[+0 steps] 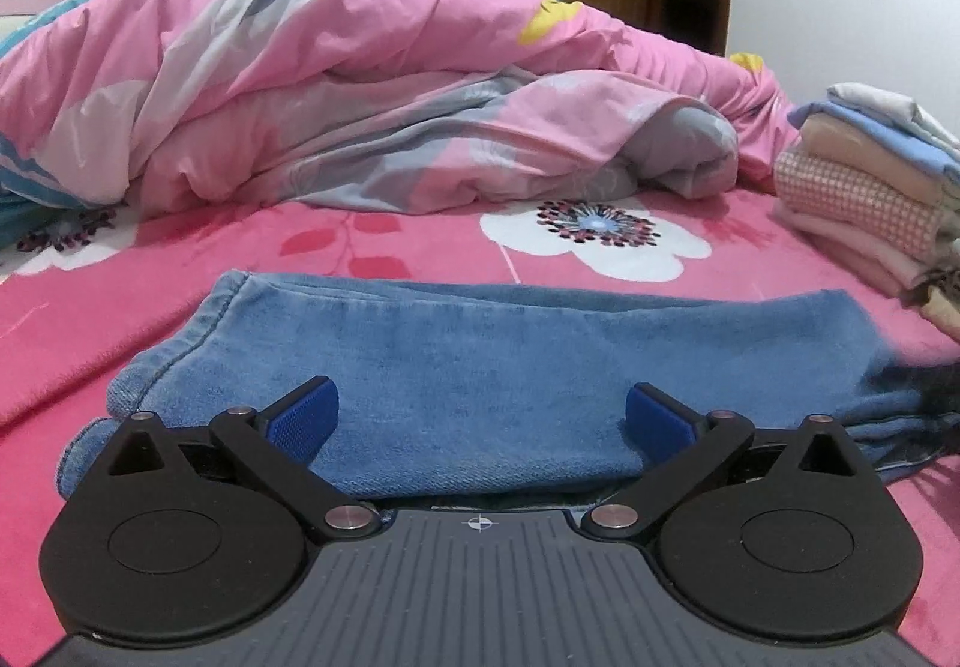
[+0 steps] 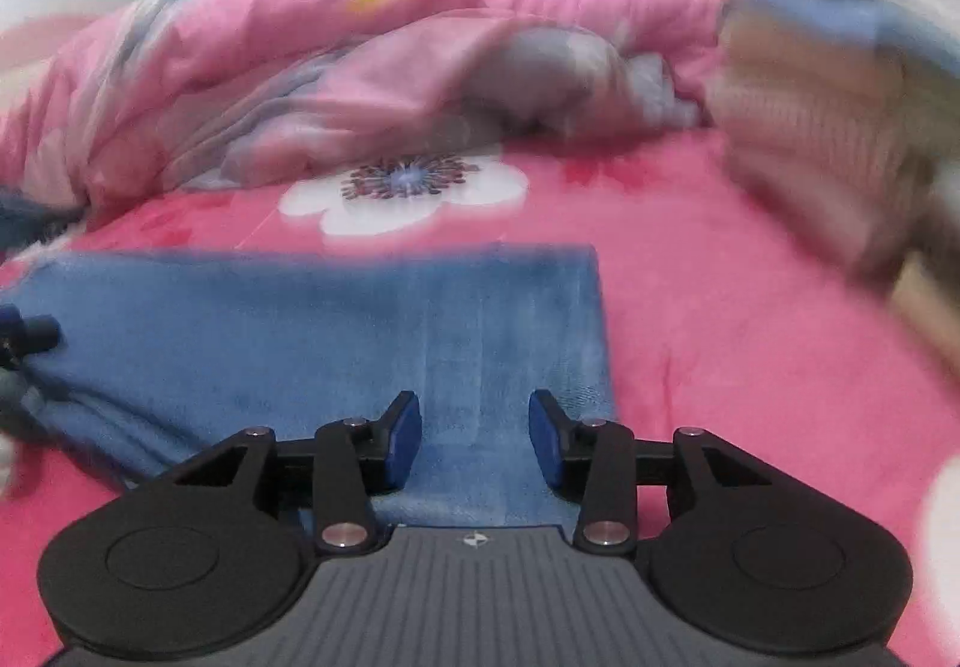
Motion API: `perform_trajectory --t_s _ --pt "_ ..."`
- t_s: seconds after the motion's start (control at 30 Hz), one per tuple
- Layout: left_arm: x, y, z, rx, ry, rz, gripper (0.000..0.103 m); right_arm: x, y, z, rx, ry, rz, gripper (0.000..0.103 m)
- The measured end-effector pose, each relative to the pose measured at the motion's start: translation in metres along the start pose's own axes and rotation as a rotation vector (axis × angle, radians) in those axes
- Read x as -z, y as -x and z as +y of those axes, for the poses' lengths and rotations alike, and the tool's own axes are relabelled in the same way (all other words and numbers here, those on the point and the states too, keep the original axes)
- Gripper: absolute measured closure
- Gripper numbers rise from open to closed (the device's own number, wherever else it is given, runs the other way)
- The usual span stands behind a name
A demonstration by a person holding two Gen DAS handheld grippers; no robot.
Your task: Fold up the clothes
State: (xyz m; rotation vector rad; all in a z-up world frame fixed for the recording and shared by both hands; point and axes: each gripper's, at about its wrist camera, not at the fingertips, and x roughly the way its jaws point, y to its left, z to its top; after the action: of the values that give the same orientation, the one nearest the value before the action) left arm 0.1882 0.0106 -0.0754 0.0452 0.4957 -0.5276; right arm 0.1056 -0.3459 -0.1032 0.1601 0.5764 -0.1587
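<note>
Hovering over folded jeans, both jaws apart

The left gripper [image 1: 483, 415] stands spread wide, its blue pads clear of the jeans [image 1: 480, 367] that lie just ahead of and beneath them on the bed [image 1: 180, 259]. The right gripper [image 2: 474, 439] is partly open over the jeans' right end, nothing pinched. Beyond the jaws lies a quilt [image 1: 300, 84]; right of them, a clothes stack [image 1: 864, 187].
</note>
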Motion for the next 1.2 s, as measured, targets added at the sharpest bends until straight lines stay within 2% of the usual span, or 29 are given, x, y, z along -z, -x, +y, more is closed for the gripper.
perform_trajectory --t_s 0.13,0.27,0.43,0.57,0.63,0.67,0.73,0.77,1.07,1.2 --pt "0.001 -0.001 0.000 -0.004 -0.002 -0.001 0.000 -0.001 -0.002 -0.003 -0.044 -0.019 0.001 0.051" --pt "0.003 -0.001 -0.002 -0.015 -0.011 -0.005 0.000 -0.002 -0.001 -0.001 -0.049 0.004 0.001 0.044" --pt "0.003 -0.001 -0.003 -0.019 -0.009 -0.008 0.000 -0.016 0.016 0.001 -0.061 0.045 0.032 0.044" --pt "0.004 -0.003 -0.005 -0.025 -0.010 -0.009 0.000 -0.042 0.034 0.003 -0.096 0.070 -0.082 0.044" --pt "0.004 -0.004 -0.006 -0.034 -0.017 -0.010 0.000 -0.047 0.023 -0.001 -0.105 0.056 -0.096 0.044" --pt "0.005 -0.005 -0.008 -0.040 -0.023 -0.011 0.000 -0.045 0.010 -0.005 -0.106 0.042 -0.064 0.042" --pt "0.006 -0.005 -0.009 -0.044 -0.029 -0.014 0.000 -0.028 -0.032 -0.012 -0.118 0.029 0.083 0.038" --pt "0.006 -0.005 -0.009 -0.045 -0.031 -0.015 0.000 -0.018 -0.034 -0.015 -0.137 0.036 0.025 0.036" --pt "0.008 -0.004 -0.009 -0.047 -0.034 -0.023 0.000 -0.018 -0.027 -0.005 -0.155 0.082 0.027 0.020" --pt "0.008 -0.004 -0.009 -0.048 -0.035 -0.024 0.000 -0.019 -0.028 -0.002 -0.170 0.104 0.033 0.006"
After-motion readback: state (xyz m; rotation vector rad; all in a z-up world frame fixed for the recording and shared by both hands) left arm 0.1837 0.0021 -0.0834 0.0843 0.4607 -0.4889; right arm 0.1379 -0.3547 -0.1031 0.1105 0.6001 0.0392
